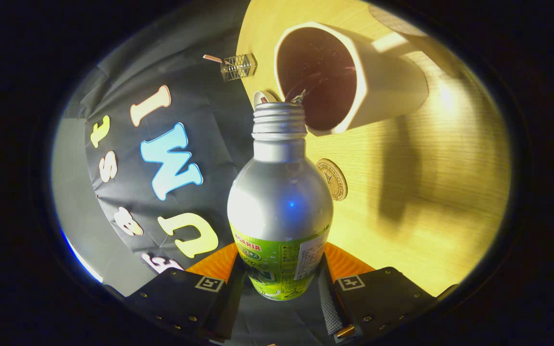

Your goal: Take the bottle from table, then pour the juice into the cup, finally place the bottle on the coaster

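Between the jaws (281, 283) sits the silver aluminium bottle with a green label (279, 211), and both fingers press against its lower body, clamping it on either side. The bottle is uncapped, its threaded neck pointing away from the jaws and tipped toward the cup. Its shoulder is plain brushed metal catching a bluish glint; the green band near the jaws carries a red brand strip of which only part can be read, plus a white panel of small print too fine to make out.

Just beyond the bottle's mouth stands the white ceramic cup (354, 77), its dark inside holding dark liquid, with a thin stream running from the mouth into it. The cup rests on the pale wooden worktop (450, 192). Beside the bottle's shoulder lies a round tan coaster with an embossed emblem (333, 179), flat on the worktop. Farther off, near the worktop's edge, stands a small clear plastic box (238, 66).
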